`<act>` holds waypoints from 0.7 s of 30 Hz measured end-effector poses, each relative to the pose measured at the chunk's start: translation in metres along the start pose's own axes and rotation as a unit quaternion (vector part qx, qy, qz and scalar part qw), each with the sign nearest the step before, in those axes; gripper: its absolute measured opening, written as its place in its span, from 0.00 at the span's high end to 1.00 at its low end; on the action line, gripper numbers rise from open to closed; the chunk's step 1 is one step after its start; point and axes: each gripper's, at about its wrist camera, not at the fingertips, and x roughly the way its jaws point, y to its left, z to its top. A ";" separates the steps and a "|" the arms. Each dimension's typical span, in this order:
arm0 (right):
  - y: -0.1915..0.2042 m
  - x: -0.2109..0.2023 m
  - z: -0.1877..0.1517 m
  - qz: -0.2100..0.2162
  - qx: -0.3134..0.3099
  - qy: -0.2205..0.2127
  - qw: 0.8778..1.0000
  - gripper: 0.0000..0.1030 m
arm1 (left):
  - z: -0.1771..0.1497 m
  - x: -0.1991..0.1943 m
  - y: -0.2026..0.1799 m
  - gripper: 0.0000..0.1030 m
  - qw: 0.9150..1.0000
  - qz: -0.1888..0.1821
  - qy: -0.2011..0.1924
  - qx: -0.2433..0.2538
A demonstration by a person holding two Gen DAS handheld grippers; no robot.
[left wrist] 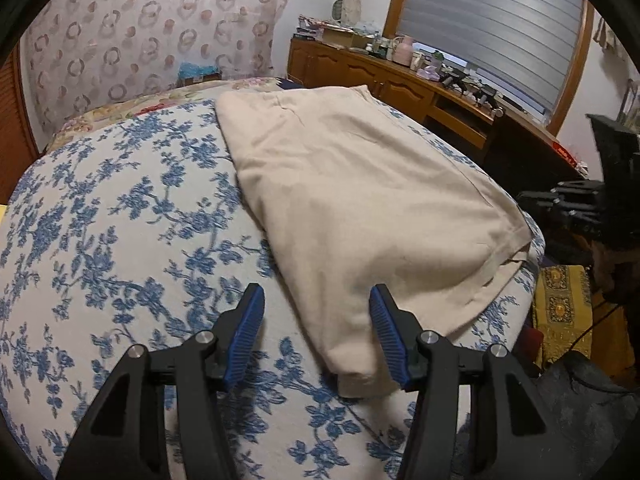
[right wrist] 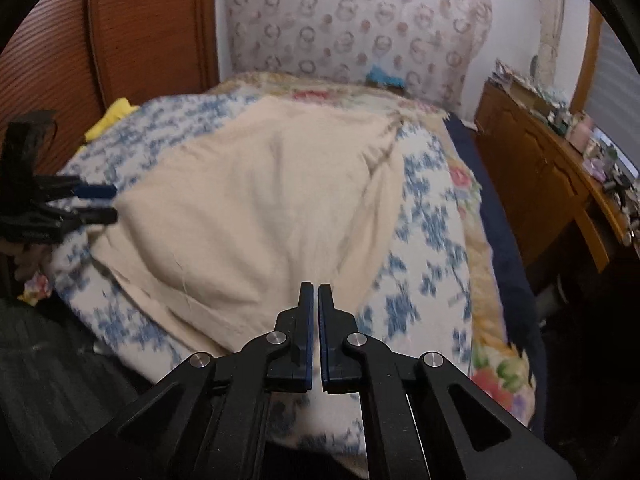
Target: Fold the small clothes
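Observation:
A cream garment (left wrist: 360, 196) lies folded on the bed's blue-flowered white cover (left wrist: 120, 220). My left gripper (left wrist: 316, 300) is open, its blue pads on either side of the garment's near corner, nothing held. The right gripper shows as a dark shape at the right edge of the left wrist view (left wrist: 576, 204). In the right wrist view the garment (right wrist: 264, 208) fills the middle, and my right gripper (right wrist: 316, 292) is shut and empty just above its near edge. The left gripper (right wrist: 100, 202) shows open at the garment's left corner.
A wooden dresser (left wrist: 380, 80) with clutter stands beyond the bed under a window blind (left wrist: 496, 28). A patterned curtain (left wrist: 152, 28) hangs behind the bed. A yellow cloth (right wrist: 112, 118) lies by the wooden headboard (right wrist: 120, 40). A gold-patterned cloth (left wrist: 564, 312) lies beside the bed.

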 end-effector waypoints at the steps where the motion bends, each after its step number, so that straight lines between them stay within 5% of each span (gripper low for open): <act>1: -0.001 0.003 -0.003 0.004 0.005 0.002 1.000 1.00 | 0.000 0.001 -0.001 0.53 1.000 -0.002 0.002 0.001; 4: -0.005 0.009 -0.006 0.007 0.027 0.001 1.000 1.00 | -0.003 0.005 -0.004 0.57 1.000 -0.006 0.012 0.001; 11: 0.001 0.009 -0.007 0.014 0.043 -0.020 0.999 0.70 | -0.007 0.003 -0.006 0.59 1.000 -0.007 0.011 -0.002; 15: 0.008 0.022 -0.010 0.012 0.029 0.007 0.999 0.71 | -0.010 0.003 -0.007 0.83 1.000 -0.028 0.014 -0.004; 16: 0.011 0.024 -0.011 0.015 0.022 0.011 1.000 0.86 | -0.011 0.002 -0.009 0.92 0.999 -0.031 0.017 -0.002; 17: 0.014 0.025 -0.012 0.023 0.010 0.011 1.000 0.94 | -0.011 0.002 -0.010 0.93 0.999 -0.034 0.018 0.000; 21: 0.017 0.020 -0.013 0.029 -0.003 0.006 1.000 0.97 | -0.010 -0.010 -0.018 0.98 0.999 -0.048 0.002 0.004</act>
